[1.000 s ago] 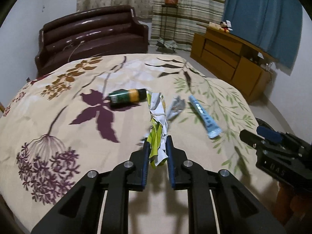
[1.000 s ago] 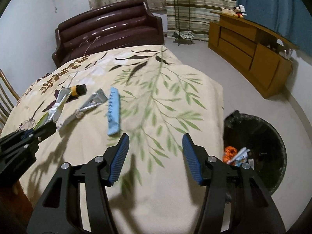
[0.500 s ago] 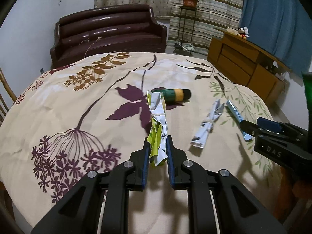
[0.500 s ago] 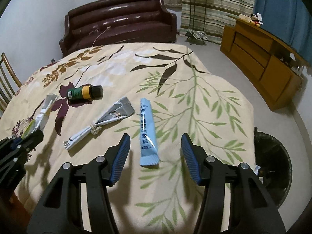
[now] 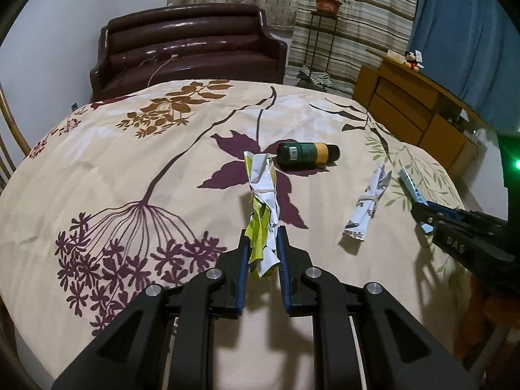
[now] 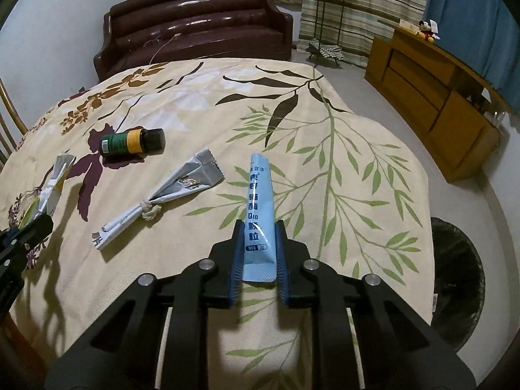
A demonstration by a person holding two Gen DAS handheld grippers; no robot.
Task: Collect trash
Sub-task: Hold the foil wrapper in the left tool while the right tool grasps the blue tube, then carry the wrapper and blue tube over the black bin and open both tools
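Note:
My left gripper (image 5: 262, 234) is shut on a crumpled green and silver wrapper (image 5: 262, 201) and holds it over the flowered tablecloth (image 5: 136, 149). My right gripper (image 6: 258, 227) is closed around the near end of a light blue sachet (image 6: 258, 208) that lies on the cloth. A knotted silver wrapper (image 6: 169, 195) lies left of the sachet; it also shows in the left wrist view (image 5: 369, 203). A dark green bottle (image 6: 131, 141) with a yellow band lies on its side behind it. A black trash bin (image 6: 455, 279) stands on the floor at the right.
A brown sofa (image 5: 185, 45) stands behind the table. A wooden sideboard (image 6: 435, 97) runs along the right wall. A plant stand (image 5: 325, 35) is by the striped curtain. A chair back (image 6: 8, 123) shows at the left edge.
My right gripper has moved forward to the blue sachet and closed on its near end. My left gripper keeps hold of the green wrapper and has swung a little left.

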